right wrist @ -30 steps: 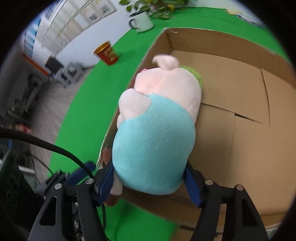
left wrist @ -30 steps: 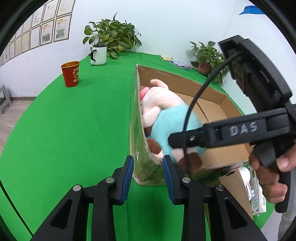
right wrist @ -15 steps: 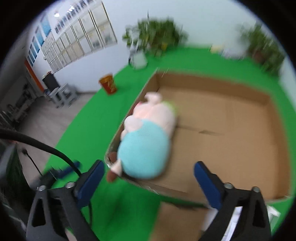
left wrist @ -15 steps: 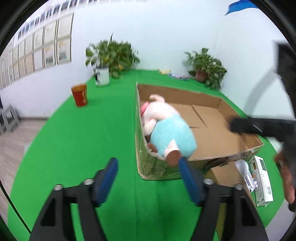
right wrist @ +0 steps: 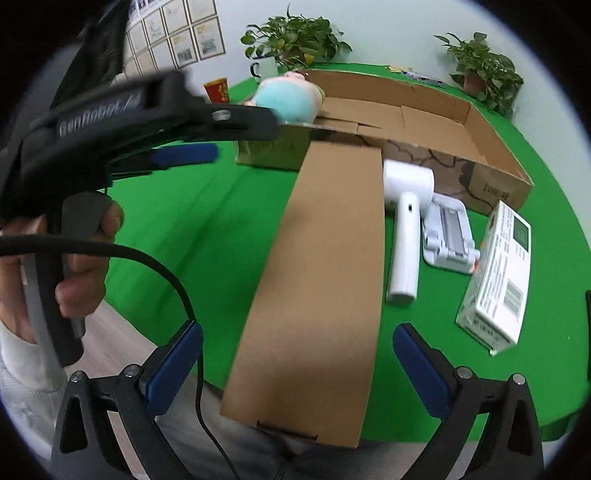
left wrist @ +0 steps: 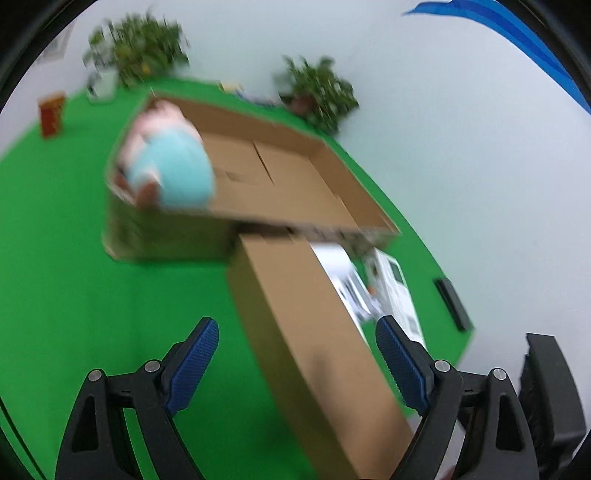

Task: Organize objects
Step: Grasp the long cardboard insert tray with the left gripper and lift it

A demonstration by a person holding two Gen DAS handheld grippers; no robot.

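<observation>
both grippers are empty, fingers spread wide apart. the left gripper hovers above the green table, its blue pads straddling the near end of the folded-out cardboard flap. the right gripper hangs over the same flap from the table's near edge, one pad on each side of it and touching nothing.

the plush pig, pink with a teal body, lies inside the open cardboard box, tucked into its corner at about 10 o'clock in the left view; in the right view the pig sits at about 12 o'clock.

outside the box, toward 2 o'clock in the right view, a white hair dryer lies just beside the flap, then a white folding stand, then a white carton with a barcode. a red cup, a white mug and two potted plants stand at the far side. the left view is blurred.
</observation>
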